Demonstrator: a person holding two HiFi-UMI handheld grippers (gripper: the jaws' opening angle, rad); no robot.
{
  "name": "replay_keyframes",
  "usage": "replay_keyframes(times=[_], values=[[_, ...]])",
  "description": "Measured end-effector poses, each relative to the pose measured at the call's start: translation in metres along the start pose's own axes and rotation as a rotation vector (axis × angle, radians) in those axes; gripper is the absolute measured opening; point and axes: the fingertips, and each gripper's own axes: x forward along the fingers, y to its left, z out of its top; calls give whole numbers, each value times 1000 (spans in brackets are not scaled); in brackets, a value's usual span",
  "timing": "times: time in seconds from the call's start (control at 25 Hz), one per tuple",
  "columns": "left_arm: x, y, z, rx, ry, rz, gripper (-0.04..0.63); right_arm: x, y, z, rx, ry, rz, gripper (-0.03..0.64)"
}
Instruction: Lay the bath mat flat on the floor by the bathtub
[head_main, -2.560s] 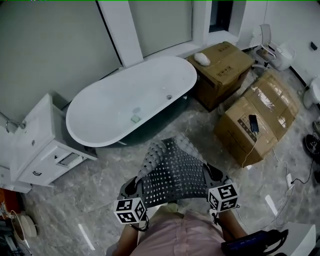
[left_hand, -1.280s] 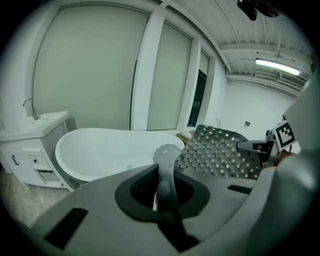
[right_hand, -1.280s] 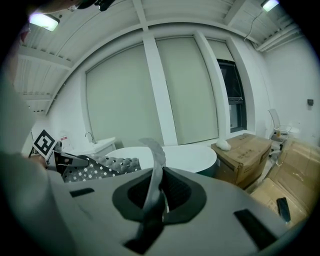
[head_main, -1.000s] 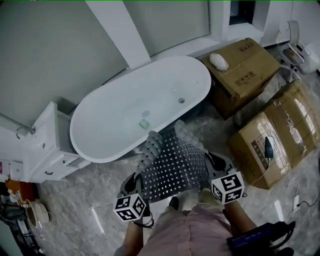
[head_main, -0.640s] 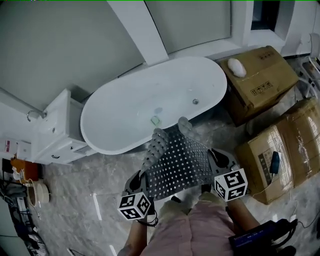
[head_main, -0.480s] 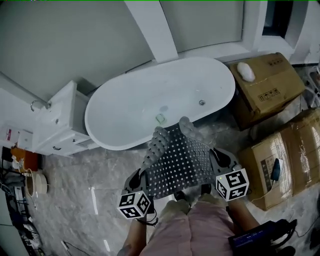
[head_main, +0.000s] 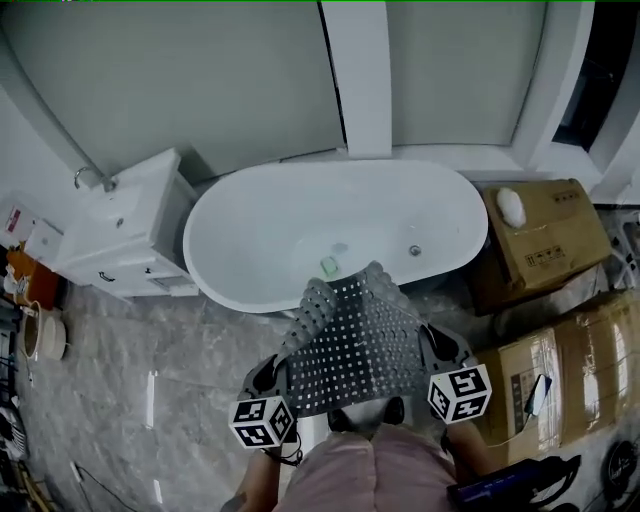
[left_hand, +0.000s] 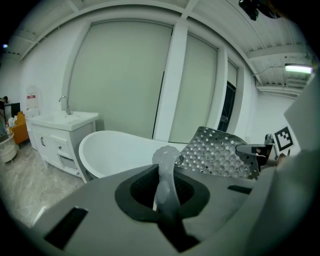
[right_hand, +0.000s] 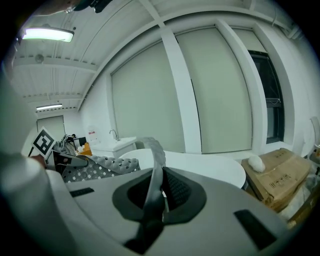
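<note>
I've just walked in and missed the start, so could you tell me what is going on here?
A person stands facing the bathtub and holds a perforated mat in the air. The left gripper is clamped on one near corner and the right gripper on the other. The mat's far edge curls up towards the tub. It is not yet laid on the floor.

Dim greenish cast, sharp, fisheye-warped edges
</note>
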Motion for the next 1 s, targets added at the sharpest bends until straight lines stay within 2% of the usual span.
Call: replay_keyframes(times=[0.44,1.0], values=[[-13,32,30,36,-74,12,38,12,32,36,-52,-52,2,26],[-22,44,27,35,-80,1,38,11,49,29,-57,-44,-12,26]])
